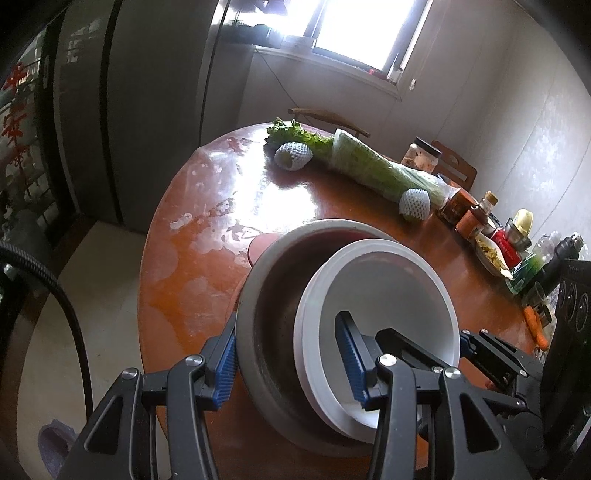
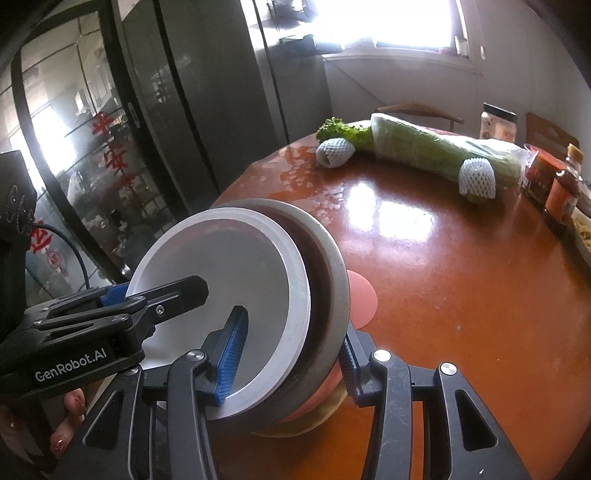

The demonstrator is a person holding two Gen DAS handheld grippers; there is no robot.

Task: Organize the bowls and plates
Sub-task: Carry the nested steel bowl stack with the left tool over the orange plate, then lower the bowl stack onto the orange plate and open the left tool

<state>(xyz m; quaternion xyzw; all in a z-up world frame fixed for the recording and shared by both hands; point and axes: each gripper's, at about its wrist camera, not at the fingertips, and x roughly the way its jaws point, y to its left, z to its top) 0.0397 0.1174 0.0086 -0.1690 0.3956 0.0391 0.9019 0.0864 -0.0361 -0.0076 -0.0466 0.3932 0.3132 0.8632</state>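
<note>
Grey and white crockery sits nested in a stack between the two grippers: a white plate (image 1: 380,295) lies inside a grey bowl (image 1: 258,302), and in the right wrist view a pink dish (image 2: 364,295) and a pale rim show beneath the bowl. The stack is tilted and low over the near part of a round brown table (image 1: 207,206); whether its underside touches the wood cannot be told. The left gripper (image 1: 291,354) is clamped on the stack's rim, one blue pad against the bowl's outer wall and the other inside the plate, its jaws at a middling width. The right gripper (image 2: 291,356) grips the opposite side the same way, one blue pad lying inside the plate (image 2: 229,280) and the other pressed to the outside of the bowl (image 2: 332,251). Each gripper shows in the other's view, at the plate's far edge. Fingers (image 2: 68,424) of the person show under the left gripper's body in the right wrist view. Farther back on the table lie wrapped greens (image 1: 373,166) with two fruits in white foam netting (image 1: 291,155) beside them, and jars and bottles (image 1: 476,218) crowd the right edge. A chair (image 1: 328,118) stands behind the table, beneath a bright window (image 1: 369,26).
</note>
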